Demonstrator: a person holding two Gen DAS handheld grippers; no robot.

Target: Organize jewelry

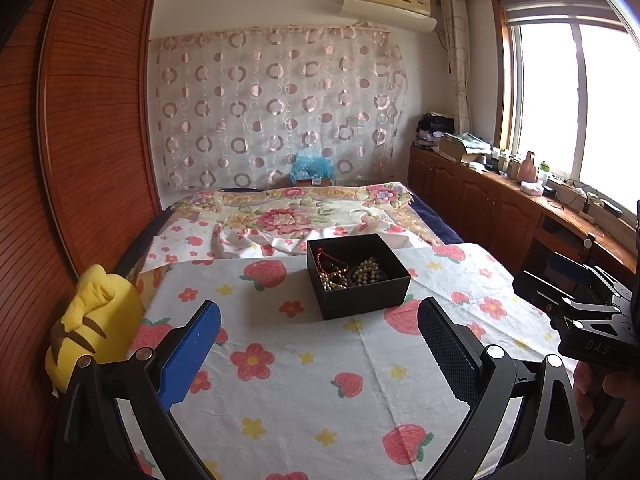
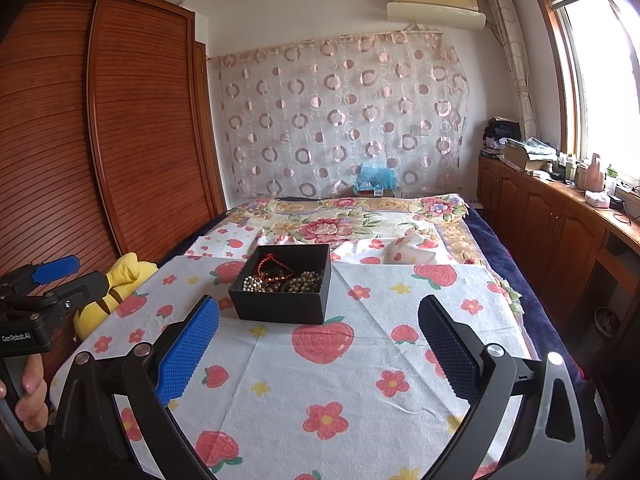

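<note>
A bedroom: a louvred wooden wardrobe (image 2: 100, 140) stands along one side and a bed (image 1: 300, 216) fills the middle, its near part covered by a white cloth (image 2: 360, 380) printed with strawberries and flowers. The landmark is the black box (image 1: 358, 276), open-topped, resting on that cloth. A yellow plush toy (image 1: 94, 320) lies off the cloth's edge on the wardrobe side of the box. Short of the box, both claws hover above the cloth with jaws wide apart and empty: the left claw (image 1: 320, 352) and the right claw (image 2: 320, 344). Inside the box lies the jewelry: pearl bead strands (image 1: 366, 272), a red cord (image 2: 272, 262), darker beads. These look light, limp and prone to tangling; pinching one strand mid-loop seems safest.
</note>
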